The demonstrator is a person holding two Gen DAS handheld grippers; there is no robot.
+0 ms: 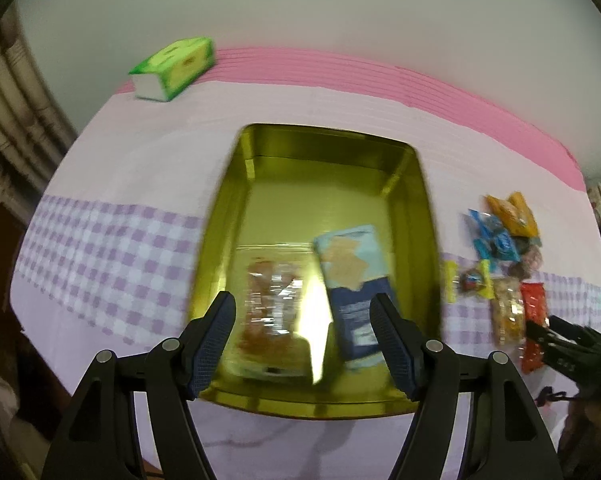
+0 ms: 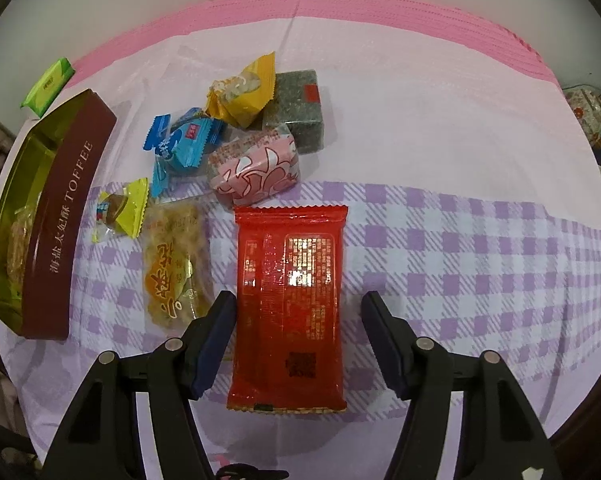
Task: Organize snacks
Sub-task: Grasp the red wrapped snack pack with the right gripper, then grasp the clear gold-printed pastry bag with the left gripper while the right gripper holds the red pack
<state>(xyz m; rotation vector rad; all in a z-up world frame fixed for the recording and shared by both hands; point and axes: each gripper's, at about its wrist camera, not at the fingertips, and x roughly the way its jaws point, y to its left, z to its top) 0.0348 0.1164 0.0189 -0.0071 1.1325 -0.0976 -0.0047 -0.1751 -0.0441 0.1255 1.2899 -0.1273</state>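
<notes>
We judge the job to be in its early part. Our landmark is the gold tin (image 1: 320, 152), open on the tabletop (image 2: 460, 140). Inside it lie only two snacks: a clear-wrapped pastry (image 1: 272, 308) at the near end and a blue cracker packet (image 1: 350, 284) beside it, leaning on the tin's right wall. The far half of the tin is bare.

Everything else waits outside, to the right of the tin: a yellow-twist candy (image 2: 120, 210) closest to its wall, a clear pack of golden brittle (image 2: 176, 268), blue wrappers (image 2: 184, 140), a yellow pouch (image 2: 244, 94), a pink patterned cake (image 2: 256, 166), a dark seeded block (image 2: 298, 108) and, farthest from the tin, the red packet (image 2: 290, 304).

The left gripper (image 1: 302, 336) hovers over the tin's near end, jaws apart and holding nothing. The right gripper (image 2: 298, 336) straddles the red packet with jaws apart (its left pad seems at the wrapper's edge, the right one clear of it), so we take that packet to be next. Seven or so pieces remain.
</notes>
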